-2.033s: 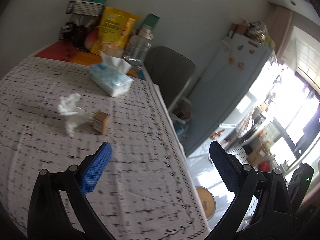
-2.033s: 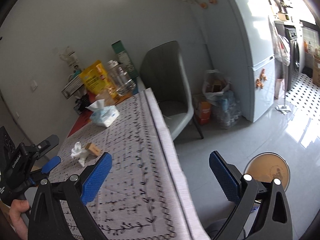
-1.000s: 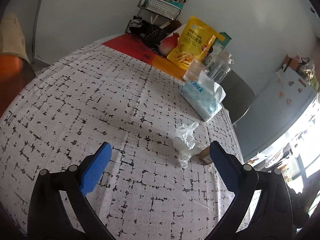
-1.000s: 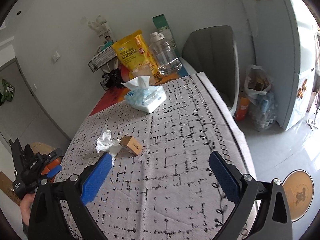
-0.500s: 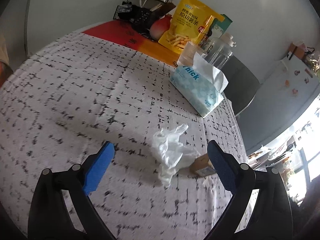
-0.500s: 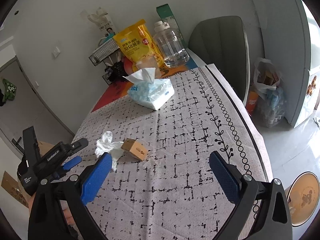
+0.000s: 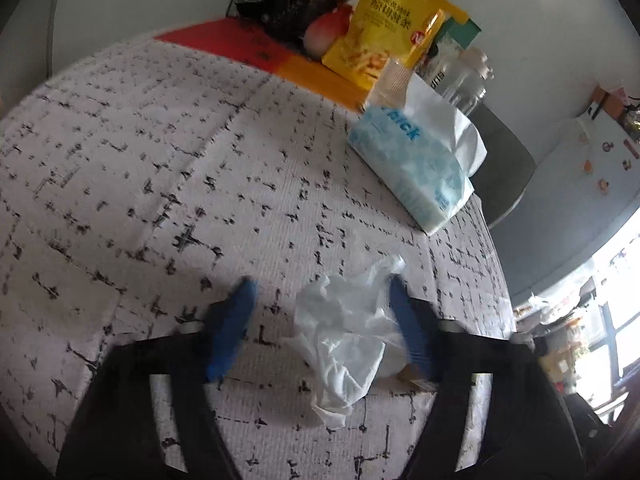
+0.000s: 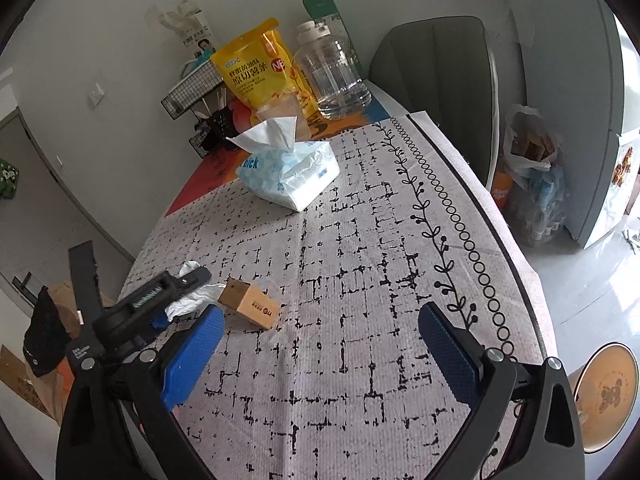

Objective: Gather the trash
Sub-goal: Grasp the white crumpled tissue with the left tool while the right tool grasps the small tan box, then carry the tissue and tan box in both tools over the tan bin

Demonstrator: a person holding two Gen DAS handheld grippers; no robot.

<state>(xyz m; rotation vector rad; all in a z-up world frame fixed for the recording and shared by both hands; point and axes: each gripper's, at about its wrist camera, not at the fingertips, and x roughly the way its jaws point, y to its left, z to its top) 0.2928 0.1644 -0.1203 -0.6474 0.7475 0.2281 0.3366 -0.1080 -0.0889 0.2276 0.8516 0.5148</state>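
The crumpled white tissue (image 7: 344, 328) lies on the patterned tablecloth (image 7: 160, 168) toward the table's near left edge as the right wrist view shows it, and the left gripper (image 7: 320, 308) has it between its blue pads: the jaws are closing, about half open, one pad against the tissue's right side and the other not yet touching, so nothing is gripped so far. Touching the tissue on its right is a small brown cardboard box (image 8: 250, 306), lying on its side, which looks like a second piece of trash. The right gripper (image 8: 316, 344) hangs wide open over bare cloth near the table's front edge, holding nothing, with the box just beyond its left pad. Farther toward the back edge sit a blue tissue pack (image 8: 290, 174), a yellow snack bag (image 8: 260, 68) and a clear water jug (image 8: 334, 76). The job seems barely begun: no trash is lifted yet, and no bin is visible on the table, so both pieces remain to be collected.
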